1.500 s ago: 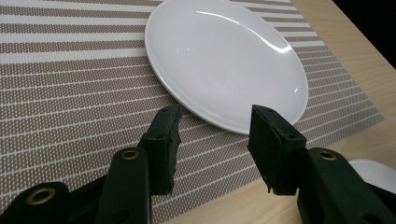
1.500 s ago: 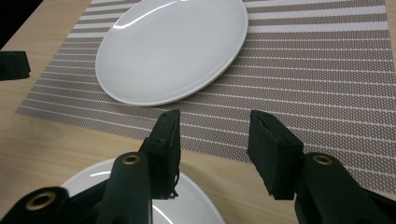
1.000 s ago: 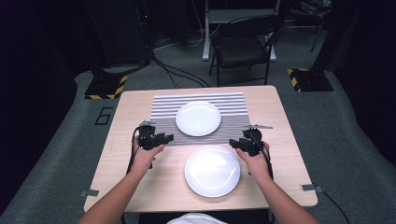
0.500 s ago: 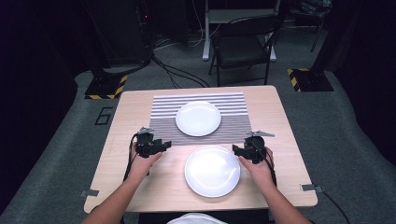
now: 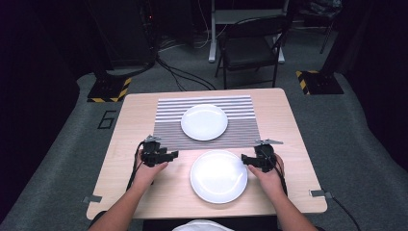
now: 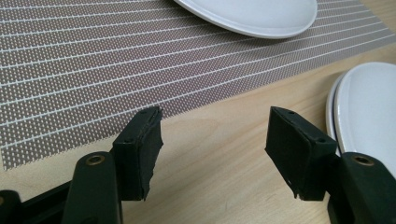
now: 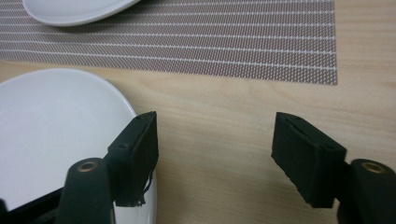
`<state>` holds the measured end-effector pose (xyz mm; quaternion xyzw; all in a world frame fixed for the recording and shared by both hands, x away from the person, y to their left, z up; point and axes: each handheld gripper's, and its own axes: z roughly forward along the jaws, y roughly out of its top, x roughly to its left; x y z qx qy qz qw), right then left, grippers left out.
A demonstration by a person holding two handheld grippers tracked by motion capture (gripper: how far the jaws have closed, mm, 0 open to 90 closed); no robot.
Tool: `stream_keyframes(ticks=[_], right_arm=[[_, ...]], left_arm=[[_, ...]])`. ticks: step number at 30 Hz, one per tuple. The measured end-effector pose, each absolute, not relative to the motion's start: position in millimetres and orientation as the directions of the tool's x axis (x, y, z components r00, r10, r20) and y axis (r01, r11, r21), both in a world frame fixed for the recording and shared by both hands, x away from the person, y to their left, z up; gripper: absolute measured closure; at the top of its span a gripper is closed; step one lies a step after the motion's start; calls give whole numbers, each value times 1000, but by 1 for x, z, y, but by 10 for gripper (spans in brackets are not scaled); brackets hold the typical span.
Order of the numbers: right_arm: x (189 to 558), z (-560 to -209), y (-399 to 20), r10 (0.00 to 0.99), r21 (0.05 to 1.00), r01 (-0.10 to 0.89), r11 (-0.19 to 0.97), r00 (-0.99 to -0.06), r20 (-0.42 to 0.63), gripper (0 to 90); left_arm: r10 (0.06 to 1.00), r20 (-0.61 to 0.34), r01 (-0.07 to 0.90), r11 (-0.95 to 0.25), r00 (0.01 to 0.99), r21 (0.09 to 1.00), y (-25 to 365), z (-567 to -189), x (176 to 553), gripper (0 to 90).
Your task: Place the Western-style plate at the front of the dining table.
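Both hands are low over the tabletop (image 5: 144, 120) now, one on each side of the near plate (image 5: 219, 176). The left hand-held gripper (image 5: 174, 154) sits just left of that plate, pointing inward toward it, and its jaws have just been opening; in the left gripper view they stand apart with nothing but bare wood between them. From that hand-held gripper (image 6: 215, 149) the near plate (image 6: 369, 112) lies off to the right, its rim just past the right-hand jaw (whether the pad touches it I cannot tell).

Over on the other side, the right hand-held gripper (image 5: 244, 160) is at the plate's right edge, also pointing inward. Its jaws have been opening too, and in the right gripper view they gape wide over bare wood. Seen from this hand-held gripper (image 7: 215, 154), the near plate (image 7: 51, 130) lies to the left, its rim running under the left-hand jaw; nothing is pinched between the pads.

Ahead of both hand-held grippers lies the striped placemat (image 5: 168, 130), with the far plate (image 5: 204, 121) resting on the middle of it, well clear of either one. The near plate sits on the bare wood, just short of the placemat's near edge. The person's forearms come in from the bottom edge, cables trailing back along them.
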<state>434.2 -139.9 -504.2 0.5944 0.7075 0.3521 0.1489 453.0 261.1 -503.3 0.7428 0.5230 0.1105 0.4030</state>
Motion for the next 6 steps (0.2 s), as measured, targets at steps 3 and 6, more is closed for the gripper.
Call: stream_keyframes(ticks=[3, 6], right_arm=[[434, -505, -141, 948, 675, 737, 48, -246, 201, 262], [434, -506, -143, 952, 676, 735, 46, -237, 193, 225]], left_arm=[[868, -246, 682, -136, 432, 719, 262, -504, 454, 355], [872, -230, 678, -145, 431, 721, 263, -505, 455, 342]])
